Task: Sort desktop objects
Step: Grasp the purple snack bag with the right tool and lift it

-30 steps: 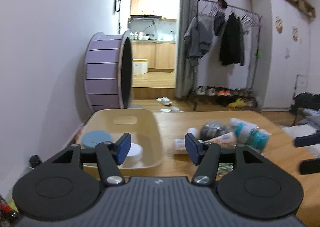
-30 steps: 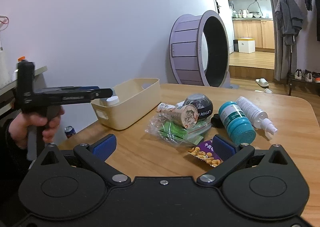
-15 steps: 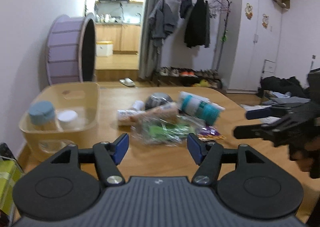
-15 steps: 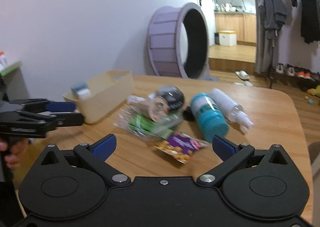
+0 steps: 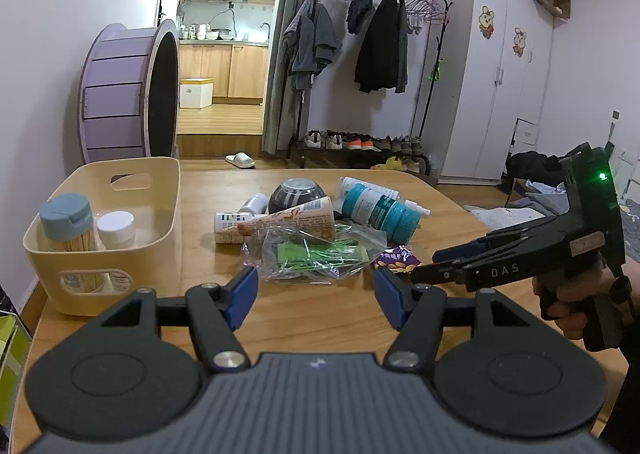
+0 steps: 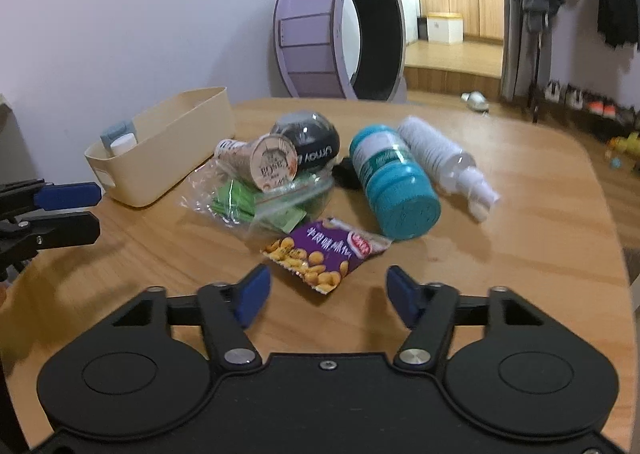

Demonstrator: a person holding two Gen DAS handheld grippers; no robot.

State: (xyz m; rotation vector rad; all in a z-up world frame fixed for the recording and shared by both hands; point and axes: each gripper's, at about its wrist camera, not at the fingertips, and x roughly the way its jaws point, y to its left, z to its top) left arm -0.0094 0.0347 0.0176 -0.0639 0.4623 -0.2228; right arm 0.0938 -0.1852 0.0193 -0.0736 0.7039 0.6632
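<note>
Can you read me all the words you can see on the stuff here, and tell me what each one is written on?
"DAS": on the side of the right tongs.
"Urnay", as best it reads: on the dark round ball.
Purple snack packet: Chinese characters, too blurred to read.
Paper cup lid: print too blurred to read.
Teal bottle label: too small to read.
White tube: print too small to read.

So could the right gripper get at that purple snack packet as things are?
Probably yes. The snack packet lies flat on the table just ahead of the right gripper, with nothing between. Its jaws are closing, though on nothing.
</note>
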